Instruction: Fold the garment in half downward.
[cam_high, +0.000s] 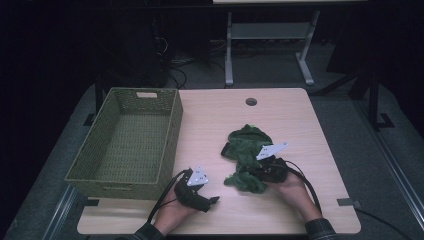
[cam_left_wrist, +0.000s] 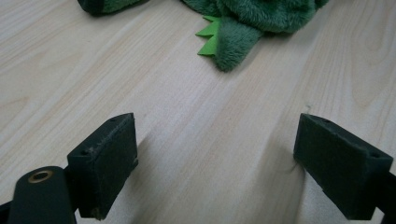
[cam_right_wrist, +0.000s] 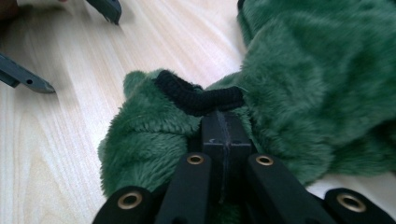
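Note:
A fuzzy dark green plush piece (cam_high: 247, 145) lies crumpled on the wooden table (cam_high: 215, 115), right of centre. My right gripper (cam_high: 252, 175) is at its near end, shut on the plush (cam_right_wrist: 317, 84) just below a black ribbed cuff (cam_right_wrist: 201, 95). The left gripper (cam_high: 212, 202) rests low near the front edge, to the left of the plush. It stands open (cam_left_wrist: 224, 158) over bare wood with nothing between its pads. Beyond it the plush (cam_left_wrist: 252, 18) shows a row of light green spikes (cam_left_wrist: 210, 37).
A woven olive basket (cam_high: 172, 130) stands empty on the table's left side. A round cable hole (cam_high: 251, 101) sits near the far edge. Behind the table are a white desk frame (cam_high: 265, 35) and dark floor.

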